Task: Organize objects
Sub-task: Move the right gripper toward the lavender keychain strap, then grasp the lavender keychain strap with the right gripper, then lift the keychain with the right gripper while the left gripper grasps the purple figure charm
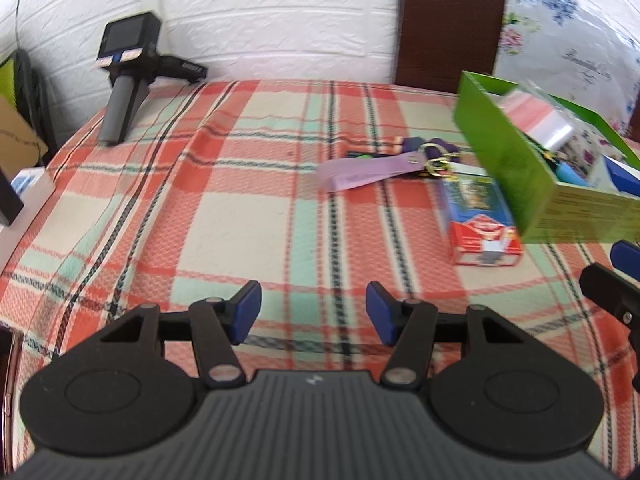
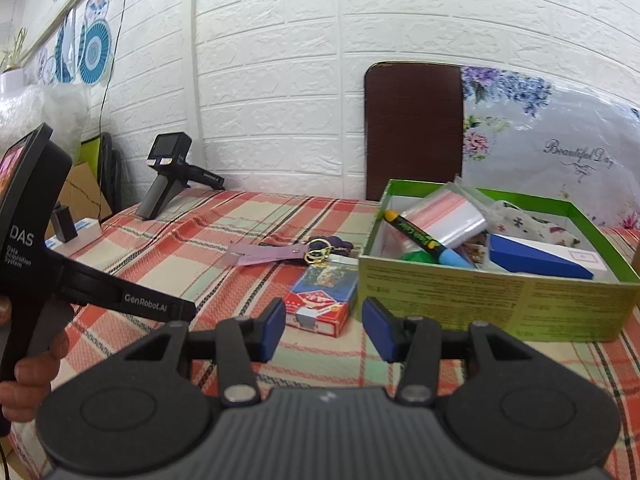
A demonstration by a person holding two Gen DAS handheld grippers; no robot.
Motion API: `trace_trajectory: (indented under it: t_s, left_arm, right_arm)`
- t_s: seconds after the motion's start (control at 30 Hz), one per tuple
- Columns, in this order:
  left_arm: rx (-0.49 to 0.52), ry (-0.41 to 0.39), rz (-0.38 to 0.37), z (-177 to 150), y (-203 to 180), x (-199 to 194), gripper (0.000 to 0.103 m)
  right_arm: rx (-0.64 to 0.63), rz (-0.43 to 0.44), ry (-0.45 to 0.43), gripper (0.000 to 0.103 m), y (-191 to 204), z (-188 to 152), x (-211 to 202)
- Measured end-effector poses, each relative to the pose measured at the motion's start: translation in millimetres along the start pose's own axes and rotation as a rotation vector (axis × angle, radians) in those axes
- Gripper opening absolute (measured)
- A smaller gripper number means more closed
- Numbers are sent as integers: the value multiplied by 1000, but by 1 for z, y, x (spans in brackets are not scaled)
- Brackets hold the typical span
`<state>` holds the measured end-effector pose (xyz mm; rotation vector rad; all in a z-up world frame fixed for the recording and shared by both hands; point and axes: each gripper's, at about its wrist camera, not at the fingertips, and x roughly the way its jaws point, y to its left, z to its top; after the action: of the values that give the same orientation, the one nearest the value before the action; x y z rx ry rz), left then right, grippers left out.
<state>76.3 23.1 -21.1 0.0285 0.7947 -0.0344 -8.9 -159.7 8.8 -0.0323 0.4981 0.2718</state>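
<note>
Plaid bedcover (image 2: 224, 236) is carrying a card box (image 2: 320, 304) just left of the green box (image 2: 496, 300). Both grippers, left gripper (image 1: 314, 316) and right gripper (image 2: 324, 328), are hovering spread, empty. Card box is looking light, stiff, slick; pinching its long sides seems best.

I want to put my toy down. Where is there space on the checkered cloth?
Bare plaid cloth lies between the black device standing at the wall and the lilac strap keychain. Crowded by the green cardboard box and red-blue card box.
</note>
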Motion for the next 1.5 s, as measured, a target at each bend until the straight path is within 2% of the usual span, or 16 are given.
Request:
trace_trajectory:
  t_s: [0.17, 0.33, 0.57, 0.6, 0.73, 0.8, 0.83, 0.9, 0.97, 1.03, 1.17, 1.27, 1.4, 1.43, 1.47, 1.5]
  left_arm:
    - [-68, 24, 14, 3, 24, 14, 60]
    - [-136, 16, 18, 11, 47, 20, 60]
    - [-220, 14, -9, 17, 72, 24, 63]
    - [-228, 13, -14, 18, 75, 24, 65]
    - [-244, 10, -24, 18, 81, 25, 66]
    - [-252, 11, -32, 17, 84, 26, 66]
    - [-257, 10, -35, 17, 85, 25, 66]
    - [-269, 6, -38, 17, 90, 24, 66]
    - [-281, 3, -38, 17, 94, 23, 66]
    - [-295, 0, -40, 17, 98, 21, 66]
    - [-313, -10, -36, 17, 105, 15, 66]
    - [-334, -20, -38, 15, 114, 6, 66]
    - [-344, -25, -34, 8, 123, -6, 66]
    - [-340, -23, -35, 5, 124, -8, 66]
    - [-335, -19, -34, 3, 124, -10, 66]
    - [-330, -15, -33, 0, 124, -11, 66]
  right_arm:
    - [-77, 33, 34, 44, 18, 5, 24]
    - [-230, 50, 55, 44, 47, 17, 63]
    - [-487, -97, 145, 54, 82, 22, 149]
    - [-498, -119, 165, 54, 83, 23, 160]
    - [-484, -136, 149, 54, 83, 29, 182]
    - [-504, -126, 142, 46, 84, 30, 189]
    - [-516, -127, 128, 32, 84, 29, 189]
    - [-530, -115, 99, 21, 84, 32, 187]
    - [-509, -79, 71, 11, 86, 36, 179]
    - [-518, -53, 38, 11, 92, 35, 167]
    - [-531, 72, 10, 11, 116, 25, 138]
    - [-511, 185, 36, 11, 135, 15, 115]
    - [-494, 334, 119, 12, 156, -5, 87]
    - [-488, 374, 139, 16, 158, -9, 82]
    - [-480, 405, 141, 29, 158, -11, 75]
    - [-471, 414, 127, 39, 157, -12, 69]
